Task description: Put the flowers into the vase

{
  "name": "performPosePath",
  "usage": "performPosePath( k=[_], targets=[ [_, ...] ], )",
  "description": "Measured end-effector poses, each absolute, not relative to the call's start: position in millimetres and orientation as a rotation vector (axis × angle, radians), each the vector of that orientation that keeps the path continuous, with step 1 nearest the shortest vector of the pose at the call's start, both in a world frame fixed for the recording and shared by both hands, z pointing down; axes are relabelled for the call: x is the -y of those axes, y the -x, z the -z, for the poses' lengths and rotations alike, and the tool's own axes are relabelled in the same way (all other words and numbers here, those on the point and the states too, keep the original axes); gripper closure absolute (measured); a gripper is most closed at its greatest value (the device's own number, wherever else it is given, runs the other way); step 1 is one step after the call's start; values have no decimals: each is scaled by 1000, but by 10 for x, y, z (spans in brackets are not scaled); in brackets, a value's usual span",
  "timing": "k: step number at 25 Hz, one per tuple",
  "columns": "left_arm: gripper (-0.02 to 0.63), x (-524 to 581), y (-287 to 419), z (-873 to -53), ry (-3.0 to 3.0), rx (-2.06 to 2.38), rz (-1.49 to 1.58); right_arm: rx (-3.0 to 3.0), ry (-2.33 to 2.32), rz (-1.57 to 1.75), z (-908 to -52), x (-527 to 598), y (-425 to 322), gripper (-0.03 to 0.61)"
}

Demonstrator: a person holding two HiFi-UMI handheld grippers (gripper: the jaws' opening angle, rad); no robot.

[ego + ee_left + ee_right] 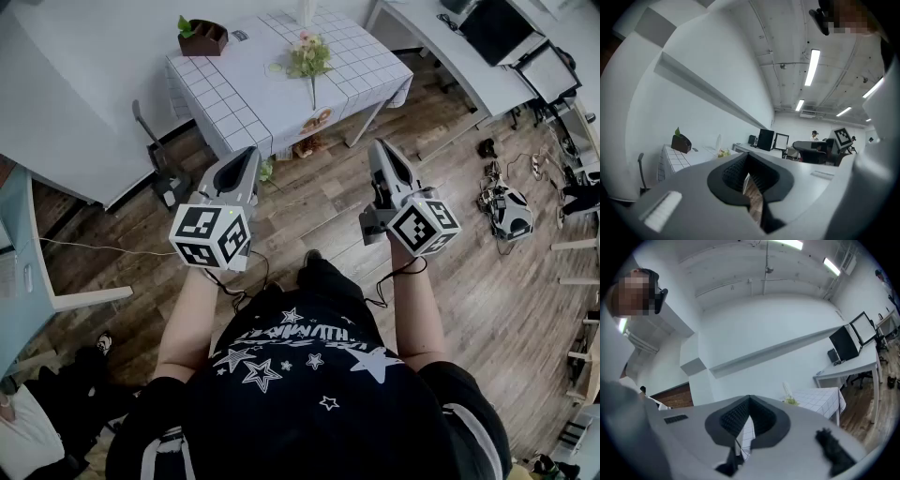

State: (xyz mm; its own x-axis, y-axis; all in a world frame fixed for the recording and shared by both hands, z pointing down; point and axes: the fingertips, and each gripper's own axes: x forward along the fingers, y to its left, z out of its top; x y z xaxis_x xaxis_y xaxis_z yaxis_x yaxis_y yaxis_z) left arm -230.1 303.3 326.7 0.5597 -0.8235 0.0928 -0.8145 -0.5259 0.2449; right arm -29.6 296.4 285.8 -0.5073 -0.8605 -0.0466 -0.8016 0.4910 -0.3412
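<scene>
A small bunch of pink and green flowers point(309, 58) lies on the table with the white checked cloth point(244, 94), at the far end of the wooden floor. A clear vase point(306, 9) stands behind the flowers, cut off by the frame's top edge. My left gripper point(251, 155) and right gripper point(377, 148) are held level in front of the person, side by side, well short of the table. Both are shut with nothing in them. The left gripper view shows the flowers point(723, 153) and vase point(718, 142) far off; the right gripper view shows the flowers point(791, 401) too.
A brown box with a green plant point(202, 37) sits on the table's left corner. A white desk with monitors point(487, 47) runs along the right wall. Cables and a device point(511, 211) lie on the floor at right. A black stand point(159, 173) is left of the table.
</scene>
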Motion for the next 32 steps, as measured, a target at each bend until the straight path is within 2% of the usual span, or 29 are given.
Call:
performPosePath(
  k=[10,22,32],
  targets=[
    [606,-2990,2506,-3259,-2454,1426,128,-2661,1312,345,-2915,-2919,557,566],
    [606,-3065,2253,-3226,-2475,1430,87,-2691,1261,426,-2912,-2963,414,566],
    [604,-3106,2418,-3283,-2498,1398,117,-2776,1309,400,-3087,-3104,751,566]
  ],
)
